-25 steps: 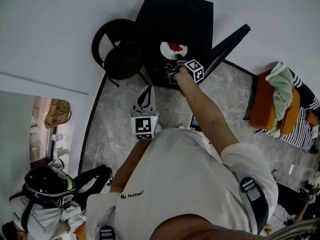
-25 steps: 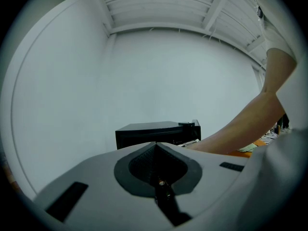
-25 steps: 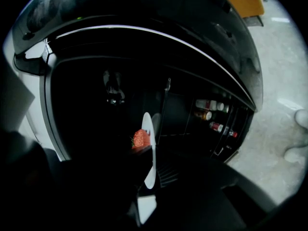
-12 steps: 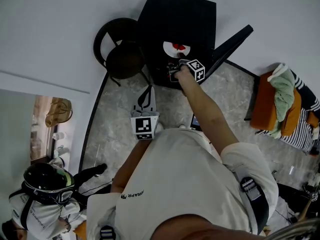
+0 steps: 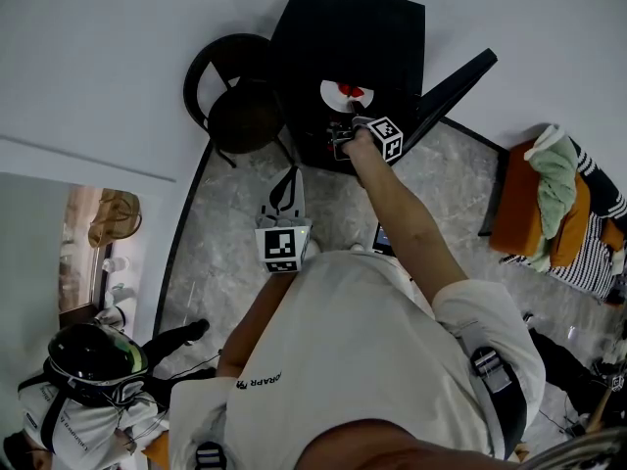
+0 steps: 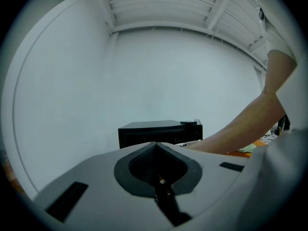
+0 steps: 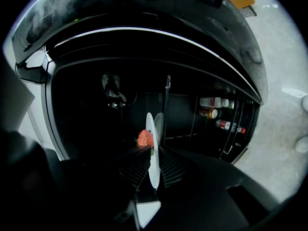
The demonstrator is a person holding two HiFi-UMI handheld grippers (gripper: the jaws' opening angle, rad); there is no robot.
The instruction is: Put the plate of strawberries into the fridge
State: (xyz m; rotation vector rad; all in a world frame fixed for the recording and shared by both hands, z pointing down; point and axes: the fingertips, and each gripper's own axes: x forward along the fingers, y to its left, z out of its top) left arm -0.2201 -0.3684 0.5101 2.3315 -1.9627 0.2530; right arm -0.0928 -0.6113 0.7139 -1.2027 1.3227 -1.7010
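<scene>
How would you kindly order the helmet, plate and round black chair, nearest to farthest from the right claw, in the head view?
1. Plate, clamped in the right claw.
2. Round black chair, to its left.
3. Helmet, bottom left.

The round white plate [image 5: 340,94] bearing red strawberries [image 5: 351,90] is at the black boxy fridge's [image 5: 362,27] front opening. A round dark chair [image 5: 235,116] stands left of the fridge, the open door [image 5: 451,84] right.
</scene>
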